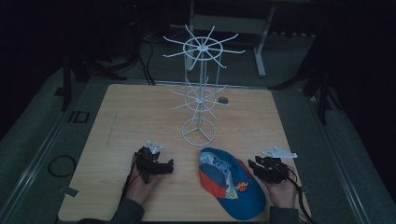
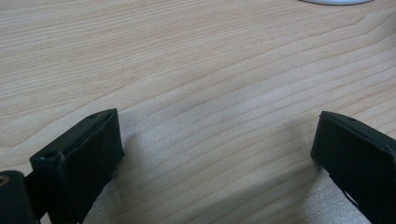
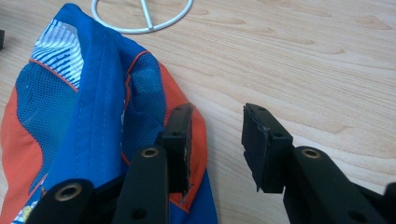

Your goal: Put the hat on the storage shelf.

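At the near edge of the table [image 1: 116,116] a person's two hands come in, each holding a gripper. The left gripper [image 1: 161,166] lies low over bare wood at the left, pointing right toward the cap [image 1: 233,184]. In the left gripper view its jaws stand wide apart with nothing but wood grain between them, and a sliver of the stand's white base shows at the top edge.

The cap, blue with orange panels and a white striped patch, lies on the table between the two grippers, close to the near edge. The right gripper [image 1: 256,167] sits just beside its right side. In the right gripper view [image 3: 215,142] its jaws are partly spread; one jaw lies over the cap's orange edge, the other over bare wood, and the gap between them holds only table. Whether that jaw touches the fabric cannot be told.

Farther back, near the table's middle, stands a white wire stand [image 1: 199,88] with a ring base and two tiers of spokes, well apart from the left gripper and near the cap's far end.
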Demonstrator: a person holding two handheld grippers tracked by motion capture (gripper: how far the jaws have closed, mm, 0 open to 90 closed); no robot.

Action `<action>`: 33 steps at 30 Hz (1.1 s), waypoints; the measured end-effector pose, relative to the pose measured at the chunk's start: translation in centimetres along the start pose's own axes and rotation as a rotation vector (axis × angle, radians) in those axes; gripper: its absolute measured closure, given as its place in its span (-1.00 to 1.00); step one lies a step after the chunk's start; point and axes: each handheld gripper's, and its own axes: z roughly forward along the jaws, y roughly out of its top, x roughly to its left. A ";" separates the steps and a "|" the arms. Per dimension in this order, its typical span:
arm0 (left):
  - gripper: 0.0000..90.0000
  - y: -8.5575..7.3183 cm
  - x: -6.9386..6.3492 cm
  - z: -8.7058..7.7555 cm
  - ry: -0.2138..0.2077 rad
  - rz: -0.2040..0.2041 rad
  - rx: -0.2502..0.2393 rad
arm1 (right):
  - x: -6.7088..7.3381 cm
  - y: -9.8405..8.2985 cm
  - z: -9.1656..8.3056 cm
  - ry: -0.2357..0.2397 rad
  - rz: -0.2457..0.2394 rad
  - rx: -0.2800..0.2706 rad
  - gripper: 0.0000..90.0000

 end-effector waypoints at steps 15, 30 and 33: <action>-0.95 0.0 0.0 0.0 0.000 -0.002 -0.002 | 1.3 0.3 0.5 0.015 -0.070 0.070 0.32; -0.95 0.0 0.0 0.0 0.000 -0.002 -0.001 | 1.9 1.6 -1.1 0.089 -0.082 0.086 0.16; -0.95 0.0 0.0 0.0 0.000 -0.001 -0.001 | 2.0 2.0 -1.4 0.095 -0.091 0.077 0.12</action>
